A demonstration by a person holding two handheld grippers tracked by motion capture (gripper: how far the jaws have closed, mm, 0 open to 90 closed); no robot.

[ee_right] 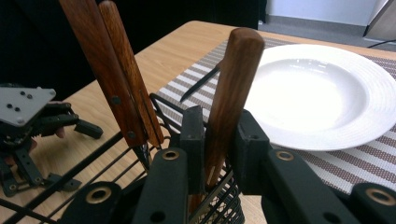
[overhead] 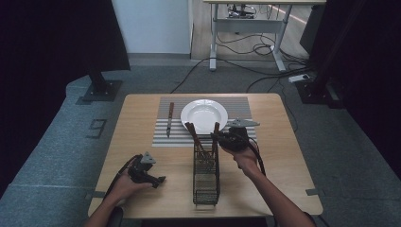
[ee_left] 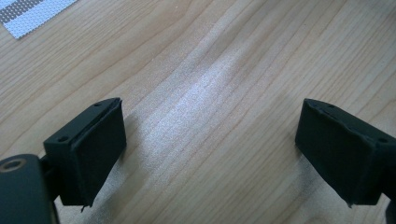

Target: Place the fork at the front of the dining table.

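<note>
Wooden-handled utensil (ee_right: 231, 93), upright at the near end of the wire basket (overhead: 206, 177), clamped between right gripper (ee_right: 219, 140) fingers, likely for lifting toward the plate (overhead: 204, 116) beyond. Left gripper (ee_left: 210, 144), left of basket, fingers apart, idle on the desk (overhead: 142, 113).

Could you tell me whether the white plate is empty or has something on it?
Empty: the white plate shows only its bare bowl.
</note>
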